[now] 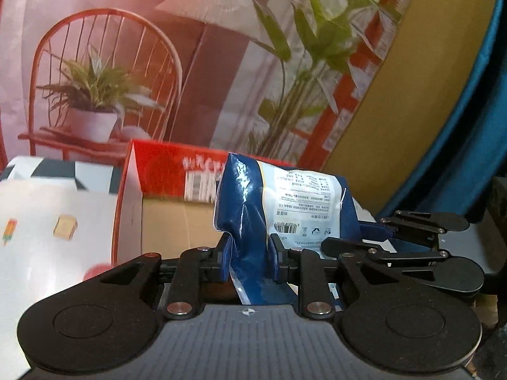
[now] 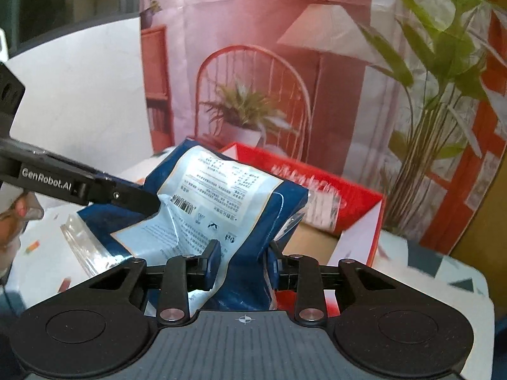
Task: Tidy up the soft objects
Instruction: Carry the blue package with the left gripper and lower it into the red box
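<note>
- The blue and white soft packet (image 1: 285, 209) is off the tabletop (image 2: 443, 272), held up just in front of the red cardboard box (image 1: 164, 171), which stands open with its brown inside showing.
- The left hand-held gripper (image 1: 248, 258) is clenched on one end of that packet; the film bunches between its pads.
- The right hand-held gripper (image 2: 242, 261) is clenched on the other end of the same packet, whose printed label crumples above the jaws.
- In the left wrist view the right hand-held gripper's black linkage shows to the right of the packet; in the right wrist view the left one reaches in from the left, its tip on the packet's label.
- Judged from this, the pick-up is done and the packet is in carry, with the box looking like the place it belongs.
- Left to do: bring the packet over the box's open top, lower it in, let go with both sides.
- A light patterned sheet (image 1: 47, 221) lies left of the box; whether other soft things wait on the tabletop cannot be told from these views.
</note>
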Tool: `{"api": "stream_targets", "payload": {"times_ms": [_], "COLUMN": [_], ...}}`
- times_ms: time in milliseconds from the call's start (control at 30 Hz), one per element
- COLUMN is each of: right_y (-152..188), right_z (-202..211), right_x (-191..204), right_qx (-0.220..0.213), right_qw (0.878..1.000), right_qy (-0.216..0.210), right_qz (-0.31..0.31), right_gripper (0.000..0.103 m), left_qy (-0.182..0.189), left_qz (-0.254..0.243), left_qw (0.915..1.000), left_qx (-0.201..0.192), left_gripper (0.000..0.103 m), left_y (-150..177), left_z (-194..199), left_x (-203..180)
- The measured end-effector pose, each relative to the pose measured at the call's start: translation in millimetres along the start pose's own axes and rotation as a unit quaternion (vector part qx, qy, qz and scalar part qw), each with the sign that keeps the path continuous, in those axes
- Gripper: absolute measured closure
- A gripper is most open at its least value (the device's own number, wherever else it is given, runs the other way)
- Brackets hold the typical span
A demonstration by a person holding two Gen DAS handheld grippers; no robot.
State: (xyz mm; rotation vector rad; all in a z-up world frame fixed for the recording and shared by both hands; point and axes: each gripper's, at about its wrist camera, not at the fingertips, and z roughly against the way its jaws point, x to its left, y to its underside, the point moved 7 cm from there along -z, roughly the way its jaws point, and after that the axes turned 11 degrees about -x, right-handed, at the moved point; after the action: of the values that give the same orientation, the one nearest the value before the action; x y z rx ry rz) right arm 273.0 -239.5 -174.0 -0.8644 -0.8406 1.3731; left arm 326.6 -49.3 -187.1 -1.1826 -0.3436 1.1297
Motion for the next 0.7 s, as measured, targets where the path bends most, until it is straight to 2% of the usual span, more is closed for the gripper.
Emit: {"api": "stream_targets", "payload": {"times_ms": [100, 233, 367, 500, 700], "right_y": [-13.4, -18.9, -16.5, -2.0, 19.5], "right_z": [-23.1, -58.4, -93.8, -124.6, -142.7], "right_x": [-15.6, -26.0, -37.4, -52.0, -64.4], "right_qx": [-0.012, -0.024, -0.025, 0.003, 0.049], "right_qw": [1.000, 0.997, 0.994, 0.994, 0.995], "right_qy": [0.012, 0.041, 0.065, 0.075, 0.077], "right_qz": [0.008, 0.062, 0.085, 0.073, 0.043], "right_gripper": [0.075, 0.075, 0.075, 0.076, 0.076], "left_qy": [-0.014, -0.046, -0.068, -0.082, -0.082], "left_qz": [-0.003, -0.017, -0.020, -0.011, -0.012], "left_qw": [0.9999, 0.9987, 0.9975, 0.9955, 0.9927], "left_qx": [-0.008, -0.012, 0.006, 0.046, 0.088], "left_gripper": [0.078, 0.078, 0.078, 0.078, 0.077], "left_y": [-16.3, -28.7, -27.9, -20.1, -1.8], "left_z": [-21.4, -55.4, -85.9, -115.7, -140.1], "left_x": [8.3, 17.5, 29.0, 37.8, 43.1]}}
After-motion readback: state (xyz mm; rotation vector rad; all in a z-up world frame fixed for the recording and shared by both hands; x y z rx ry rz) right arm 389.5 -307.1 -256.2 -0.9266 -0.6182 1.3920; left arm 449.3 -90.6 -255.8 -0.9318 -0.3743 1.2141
